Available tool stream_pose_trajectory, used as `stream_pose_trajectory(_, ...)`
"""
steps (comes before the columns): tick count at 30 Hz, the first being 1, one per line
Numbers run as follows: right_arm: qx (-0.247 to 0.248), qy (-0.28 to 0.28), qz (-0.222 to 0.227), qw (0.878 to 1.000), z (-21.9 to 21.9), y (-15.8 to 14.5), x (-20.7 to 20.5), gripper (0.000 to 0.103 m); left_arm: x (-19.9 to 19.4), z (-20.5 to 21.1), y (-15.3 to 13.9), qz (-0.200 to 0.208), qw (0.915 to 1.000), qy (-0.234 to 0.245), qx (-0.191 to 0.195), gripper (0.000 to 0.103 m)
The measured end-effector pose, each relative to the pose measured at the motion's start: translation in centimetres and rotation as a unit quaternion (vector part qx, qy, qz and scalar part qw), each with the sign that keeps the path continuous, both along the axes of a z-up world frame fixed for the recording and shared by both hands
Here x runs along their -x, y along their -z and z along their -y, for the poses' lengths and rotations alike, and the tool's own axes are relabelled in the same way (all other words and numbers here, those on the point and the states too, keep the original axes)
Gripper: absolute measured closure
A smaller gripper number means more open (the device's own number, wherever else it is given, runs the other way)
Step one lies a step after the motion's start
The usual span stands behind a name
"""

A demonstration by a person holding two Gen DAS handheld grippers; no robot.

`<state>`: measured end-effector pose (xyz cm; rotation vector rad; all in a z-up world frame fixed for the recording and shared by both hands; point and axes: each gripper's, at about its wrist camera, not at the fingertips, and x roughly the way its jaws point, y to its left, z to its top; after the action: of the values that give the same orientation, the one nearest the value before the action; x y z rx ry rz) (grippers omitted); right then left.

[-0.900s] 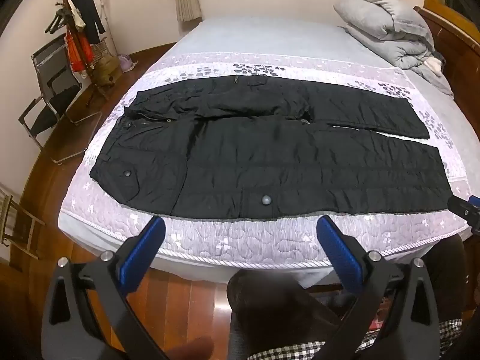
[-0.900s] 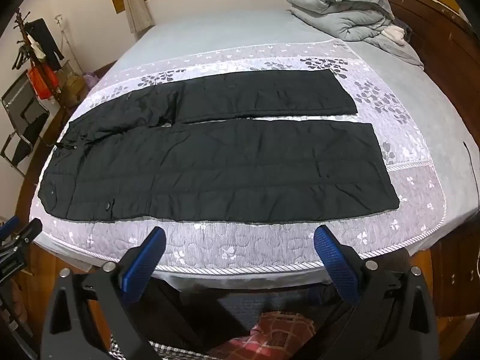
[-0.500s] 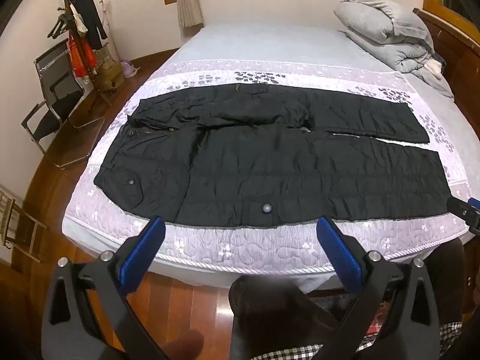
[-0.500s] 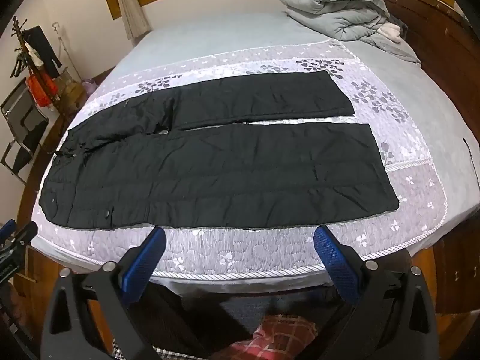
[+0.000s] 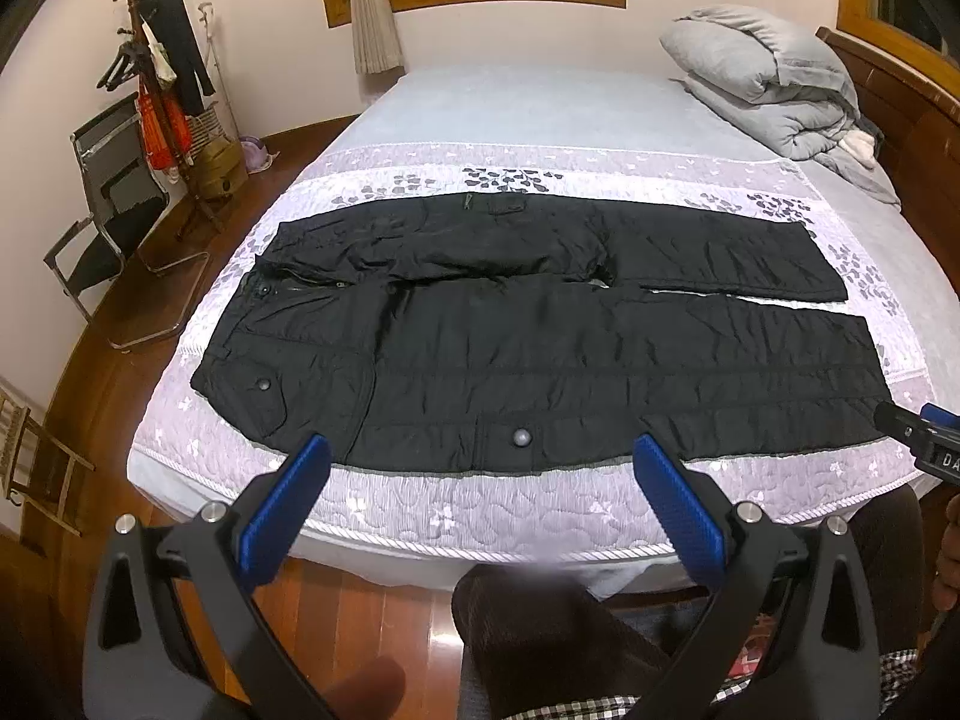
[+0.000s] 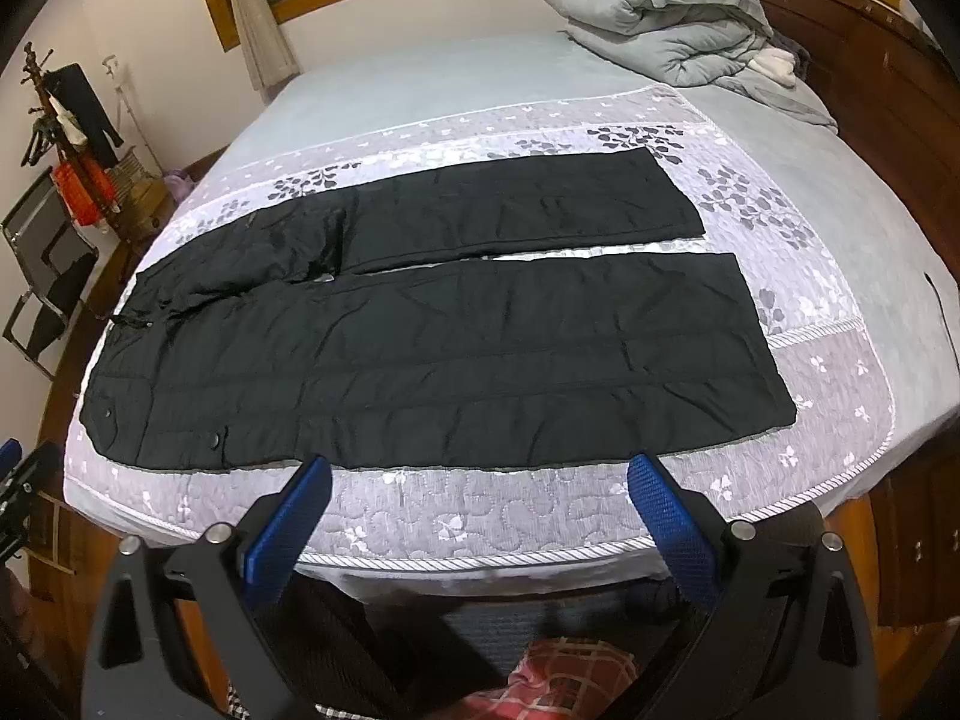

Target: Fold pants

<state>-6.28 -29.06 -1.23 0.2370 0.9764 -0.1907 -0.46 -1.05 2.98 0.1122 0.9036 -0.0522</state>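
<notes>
Black pants [image 5: 540, 336] lie spread flat across the bed, waist to the left, both legs running right; they also show in the right wrist view [image 6: 432, 330]. The far leg lies slightly apart from the near leg at the cuffs. My left gripper [image 5: 480, 456] is open and empty, held above the near bed edge before the thigh area. My right gripper [image 6: 477, 471] is open and empty, before the near leg's lower half. The right gripper's tip shows at the left wrist view's right edge [image 5: 924, 438].
The bed has a lilac quilted cover [image 5: 492, 516] with a near edge below the grippers. A folded grey duvet [image 5: 774, 78] lies at the head. A coat rack [image 5: 156, 90] and folding chair [image 5: 114, 222] stand on the wooden floor to the left. My knee [image 5: 540, 630] is below.
Both grippers have pulled back and tilted up a little, so the bed and pants sit lower in both views. The pants have not moved. Both grippers stay open.
</notes>
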Motion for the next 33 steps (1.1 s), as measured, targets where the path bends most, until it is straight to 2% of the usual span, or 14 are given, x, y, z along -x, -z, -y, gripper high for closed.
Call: stream_pose_trajectory(33, 0.002, 0.008, -0.002, 1.000, 0.29, 0.25, 0.10, 0.003, 0.06, -0.08, 0.17, -0.001, 1.0000, 0.000, -0.003, 0.003)
